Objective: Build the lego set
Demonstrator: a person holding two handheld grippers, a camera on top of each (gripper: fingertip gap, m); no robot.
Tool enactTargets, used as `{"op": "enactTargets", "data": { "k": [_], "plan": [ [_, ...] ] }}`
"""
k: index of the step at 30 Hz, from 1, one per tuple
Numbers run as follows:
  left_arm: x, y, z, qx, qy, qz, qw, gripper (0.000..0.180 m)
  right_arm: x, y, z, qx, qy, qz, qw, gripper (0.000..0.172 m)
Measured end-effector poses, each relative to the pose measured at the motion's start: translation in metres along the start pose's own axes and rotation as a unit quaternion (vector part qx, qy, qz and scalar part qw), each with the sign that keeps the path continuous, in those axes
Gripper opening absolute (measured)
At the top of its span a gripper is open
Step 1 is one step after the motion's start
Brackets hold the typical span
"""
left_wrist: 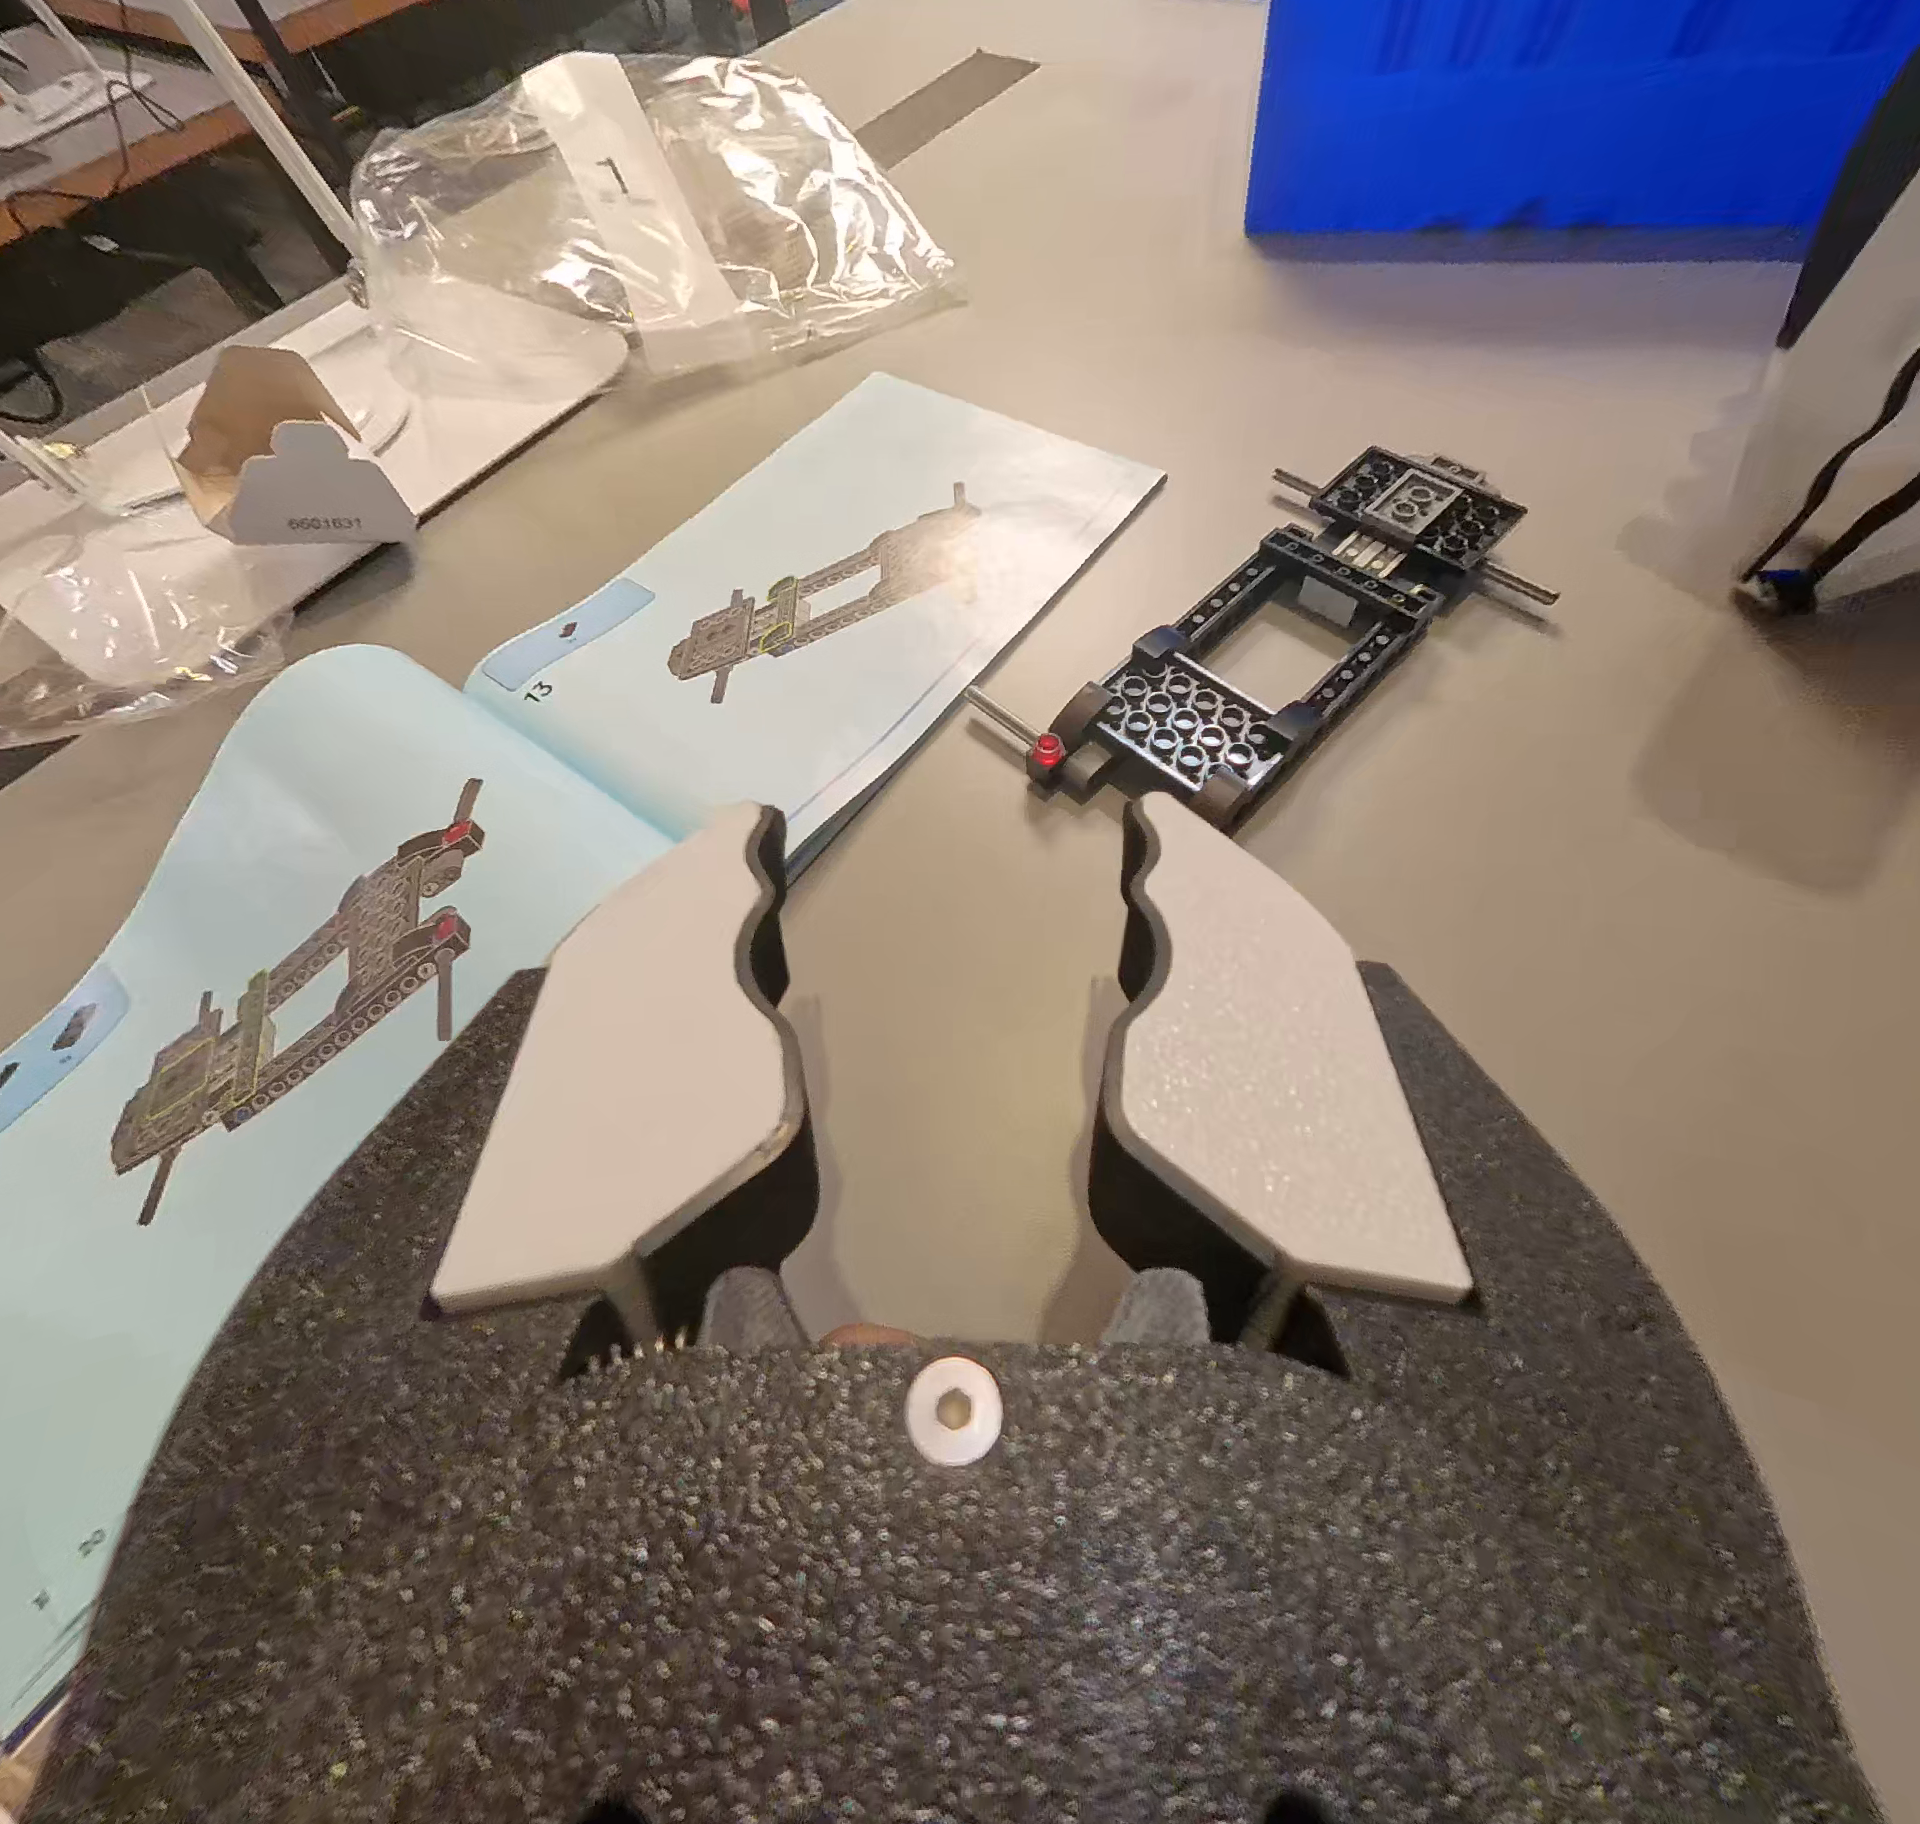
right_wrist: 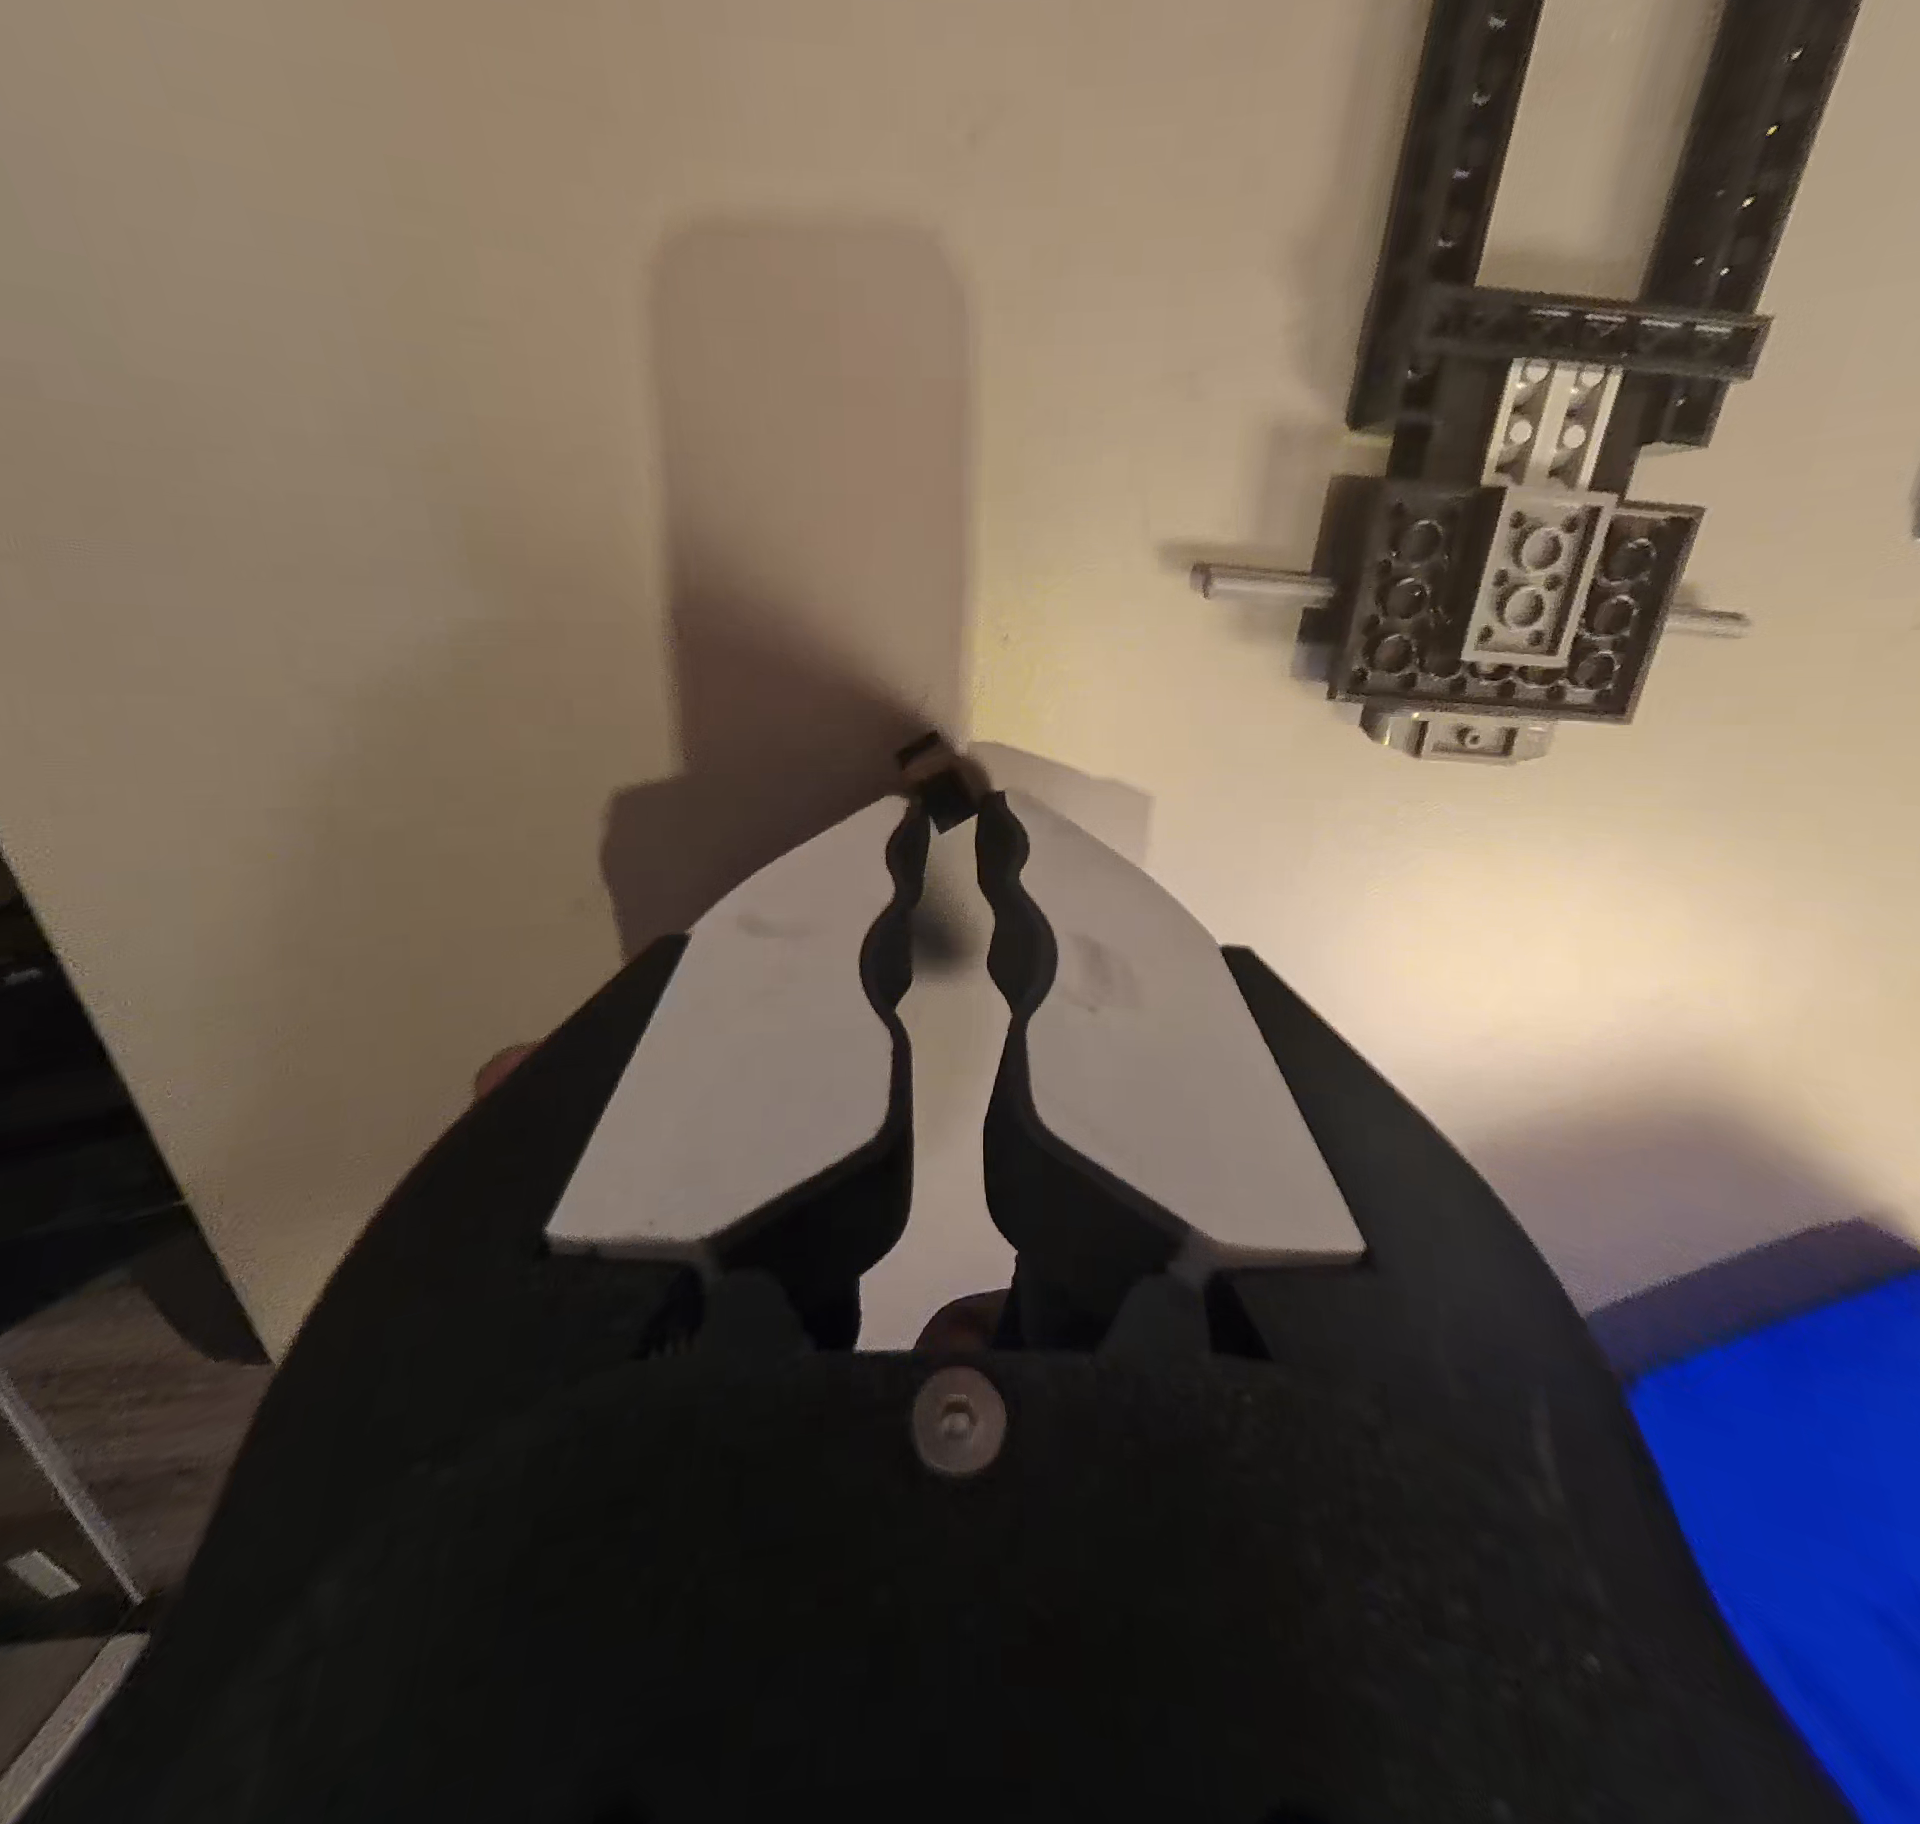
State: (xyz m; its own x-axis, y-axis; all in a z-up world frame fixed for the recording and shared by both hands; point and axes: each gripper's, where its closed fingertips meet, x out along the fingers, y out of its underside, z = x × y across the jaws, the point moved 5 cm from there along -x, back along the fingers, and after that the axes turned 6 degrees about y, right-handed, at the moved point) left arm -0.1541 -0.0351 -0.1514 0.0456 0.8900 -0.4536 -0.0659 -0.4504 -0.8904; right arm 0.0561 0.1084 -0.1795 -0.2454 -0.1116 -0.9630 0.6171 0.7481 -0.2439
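A black brick-built chassis [left_wrist: 1288, 636] with grey axles and a small red stud [left_wrist: 1047, 751] lies on the beige table [left_wrist: 1351, 943]. My left gripper [left_wrist: 951, 829] is open and empty, hovering just short of the chassis's near end. My right gripper [right_wrist: 948, 806] is shut on a small black brick piece [right_wrist: 940, 787] pinched at its fingertips, held above the table. The chassis also shows in the right wrist view [right_wrist: 1538, 486], up and to the right of that gripper.
An open light-blue instruction booklet [left_wrist: 520, 787] lies left of the chassis. Crumpled clear plastic bags [left_wrist: 644, 205] and a torn white cardboard piece [left_wrist: 291, 475] lie at the back left. A blue box [left_wrist: 1558, 70] stands at the back right. The table's edge [right_wrist: 94, 943] runs at the left. The left gripper's tips are roughly 25 centimetres from the right gripper's.
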Motion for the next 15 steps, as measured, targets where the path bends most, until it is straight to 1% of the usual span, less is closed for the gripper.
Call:
{"op": "enactTargets", "data": {
  "k": [3, 6, 8, 10, 12, 13, 15],
  "plan": [
    [0.003, 0.001, -0.001, 0.002, 0.004, 0.011, 1.0, 0.062, 0.003, -0.002, 0.0, 0.012, 0.007, -0.019, 1.0, 0.013],
    [0.004, 0.002, -0.004, 0.012, 0.006, 0.016, 1.0, 0.062, 0.0, 0.002, -0.002, 0.025, 0.011, -0.027, 0.999, 0.03],
    [0.004, 0.002, -0.005, 0.016, 0.007, 0.018, 1.0, 0.062, -0.011, 0.008, -0.006, 0.038, 0.009, -0.04, 0.998, 0.039],
    [0.003, 0.002, -0.005, 0.016, 0.007, 0.015, 1.0, 0.062, -0.036, 0.019, -0.013, 0.055, 0.003, -0.061, 0.997, 0.039],
    [0.002, 0.001, -0.005, 0.015, 0.008, 0.011, 1.0, 0.062, -0.069, 0.041, -0.029, 0.073, 0.024, -0.07, 0.995, 0.039],
    [0.002, 0.001, -0.004, 0.014, 0.009, 0.008, 1.0, 0.062, -0.087, 0.058, -0.039, 0.079, 0.041, -0.066, 0.994, 0.038],
    [0.001, 0.001, -0.004, 0.01, 0.008, 0.005, 1.0, 0.062, -0.116, 0.1, -0.061, 0.076, 0.081, -0.031, 0.993, 0.035]
  ]
}}
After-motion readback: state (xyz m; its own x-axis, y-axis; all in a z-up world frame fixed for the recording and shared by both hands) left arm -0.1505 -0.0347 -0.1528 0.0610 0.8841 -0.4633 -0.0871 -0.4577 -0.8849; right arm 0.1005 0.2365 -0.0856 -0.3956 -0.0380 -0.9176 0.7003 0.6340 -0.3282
